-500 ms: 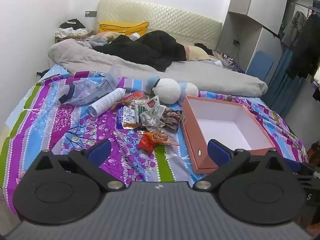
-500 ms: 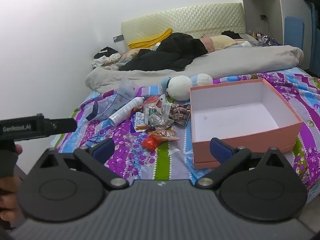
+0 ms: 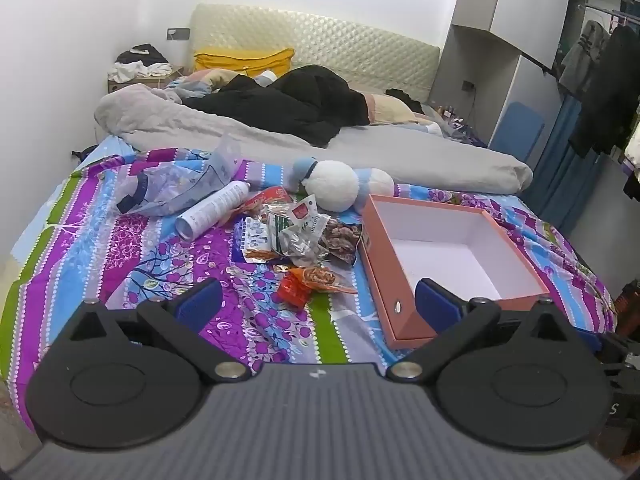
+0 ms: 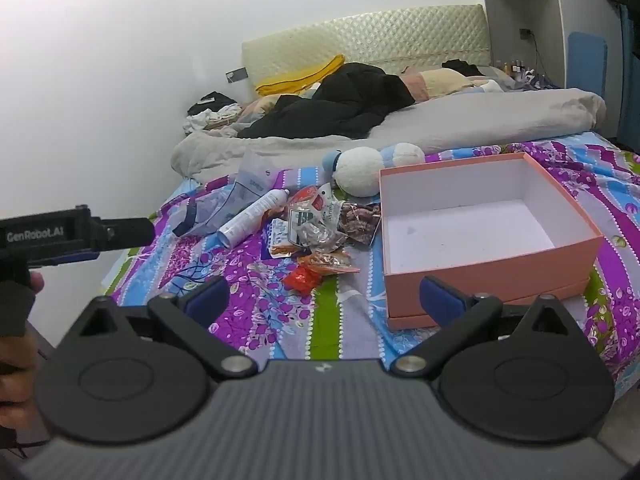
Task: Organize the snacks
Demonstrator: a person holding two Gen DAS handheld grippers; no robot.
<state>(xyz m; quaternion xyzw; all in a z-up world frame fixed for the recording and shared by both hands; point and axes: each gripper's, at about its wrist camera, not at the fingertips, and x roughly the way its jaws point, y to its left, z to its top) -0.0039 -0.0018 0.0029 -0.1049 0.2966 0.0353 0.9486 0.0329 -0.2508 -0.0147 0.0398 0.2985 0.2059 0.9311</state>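
Both grippers wide open, holding nothing, hovering over the near edge of the bed (image 3: pixel 100 248).

Left gripper (image 3: pixel 318 306): blue pads spread apart, pointed down toward the bedspread between snacks and box. Right gripper (image 4: pixel 324 300): pads equally spread, aimed at the same stretch, with the box's near wall just behind the right pad.

Snacks (image 3: pixel 300 236) heaped mid-bed, left of the box (image 3: pixel 376 256), nearest packets touching or almost touching its left wall. In the heap: a crumpled silver packet (image 3: pixel 298 240), a dark brown packet (image 3: pixel 340 236) beside the box, an orange packet (image 3: pixel 320 278) and a small red packet (image 3: pixel 294 292) nearest the grippers. Box pink outside, white inside, open, nothing in it.

White bottle (image 3: pixel 214 210) lying on its side left of the heap, next to a clear plastic bag (image 3: pixel 176 188). Plush toy (image 3: pixel 334 186) just behind heap and box. Grey duvet (image 3: pixel 400 152) and black clothes (image 3: pixel 296 108) further back. In the right wrist view, left gripper at the left edge, a hand (image 4: pixel 16 356) on its handle.
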